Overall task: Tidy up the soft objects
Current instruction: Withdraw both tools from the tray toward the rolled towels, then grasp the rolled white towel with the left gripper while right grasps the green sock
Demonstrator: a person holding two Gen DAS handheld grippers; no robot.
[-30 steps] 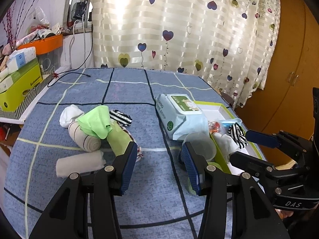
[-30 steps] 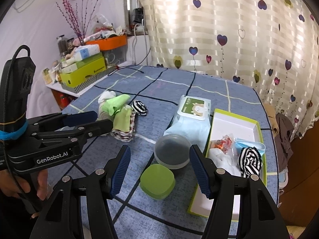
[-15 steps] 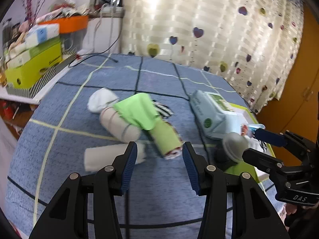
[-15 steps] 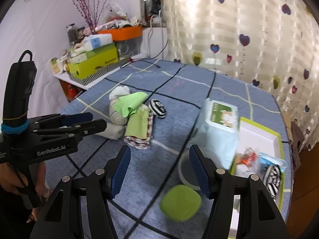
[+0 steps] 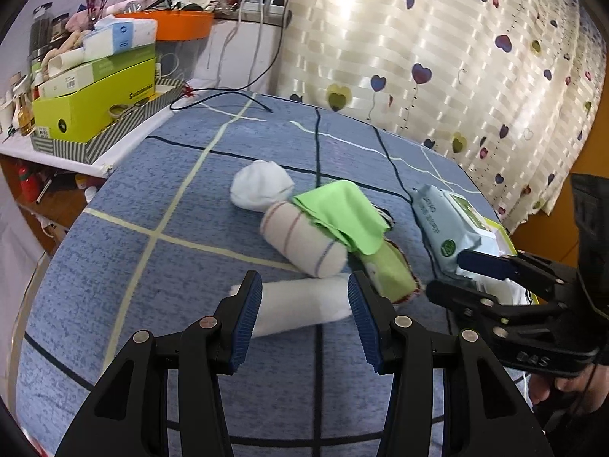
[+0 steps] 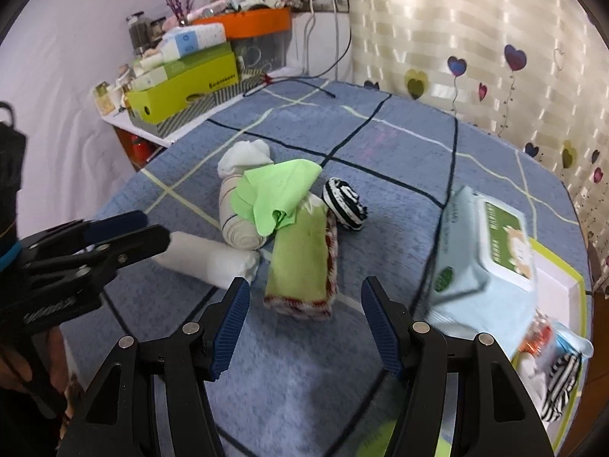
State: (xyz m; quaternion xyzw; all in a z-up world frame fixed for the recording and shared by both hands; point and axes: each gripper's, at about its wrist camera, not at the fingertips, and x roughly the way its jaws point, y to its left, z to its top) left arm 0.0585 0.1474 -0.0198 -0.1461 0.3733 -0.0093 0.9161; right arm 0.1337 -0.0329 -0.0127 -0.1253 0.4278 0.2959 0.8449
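Observation:
A pile of soft things lies on the blue checked table. A white rolled cloth [image 5: 300,304] [image 6: 213,261] lies nearest, framed between the fingers of my open left gripper [image 5: 304,301], whose pads do not touch it. Behind it are a beige striped roll [image 5: 304,243] [image 6: 238,221], a white sock ball [image 5: 260,186] [image 6: 243,156], a crumpled green cloth [image 5: 342,215] [image 6: 278,190], a green towel roll with red trim [image 5: 388,270] [image 6: 300,266] and a black-and-white striped sock ball [image 6: 344,203]. My right gripper [image 6: 304,312] stands open just in front of the green towel roll.
A pale blue pack of wet wipes [image 5: 445,228] [image 6: 491,255] lies right of the pile. A white tray with a green rim [image 6: 559,278] holds small items at the far right. Boxes [image 5: 95,103] crowd a shelf on the left. A heart-print curtain [image 5: 456,57] hangs behind.
Both grippers have swung left and lower, from the tray and plastic containers toward the cloth pile. The white roll now sits between the left fingers, the green towel roll before the right ones.

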